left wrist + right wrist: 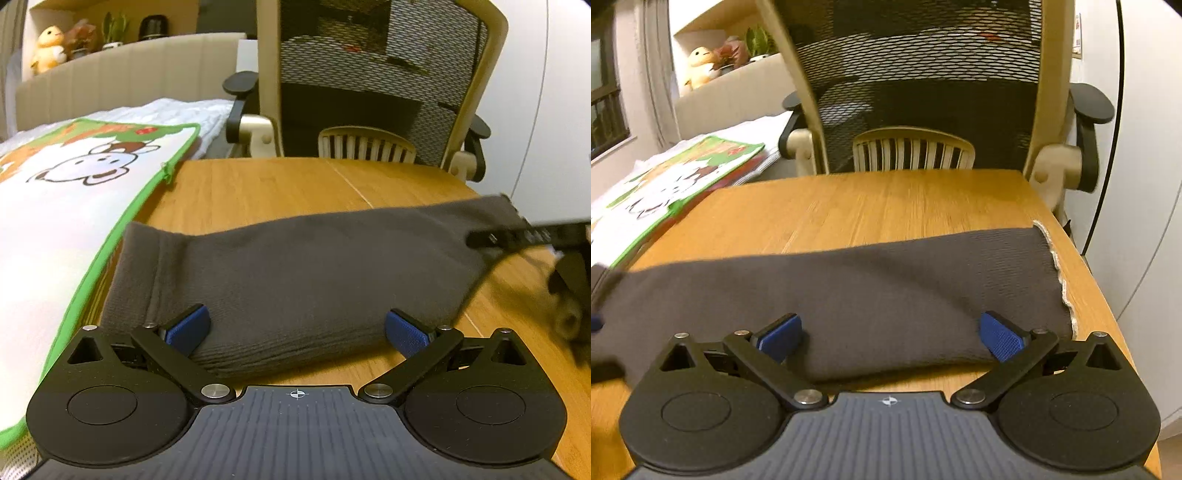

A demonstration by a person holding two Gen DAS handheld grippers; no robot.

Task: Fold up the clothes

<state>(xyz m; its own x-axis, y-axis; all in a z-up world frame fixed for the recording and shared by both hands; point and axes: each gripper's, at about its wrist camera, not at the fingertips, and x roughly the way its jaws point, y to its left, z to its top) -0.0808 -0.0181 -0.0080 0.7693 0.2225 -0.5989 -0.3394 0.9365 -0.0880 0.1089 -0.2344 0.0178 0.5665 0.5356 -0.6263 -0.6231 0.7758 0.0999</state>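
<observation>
- The wooden table carries everything; a mesh-backed office chair stands pushed in at its far edge.
- A cartoon-printed cushion with green piping lies along the table's left side, just beside the garment's left end.
- The dark grey garment lies flat on the table as a long band running left to right, near the front edge. It looks already folded into a strip, so I judge the step in hand to be a further fold: taking the near edge at both ends.
- The left gripper sits at the near edge towards the band's left end, its blue pads spread wide apart with cloth between them, not pinched.
- The right gripper is likewise spread wide, low over the near edge towards the band's right end, holding nothing.
- Next move, as I judge it: both pairs of fingers need to drop onto the near edge and close on all layers together, then carry the edge evenly so the band does not skew.
- Only the right wrist view shows the pale stitched hem at the garment's right end, close to the table's corner.
- Only the left wrist view shows the seam near the left end, and the other gripper as a dark blur at the far right.
</observation>
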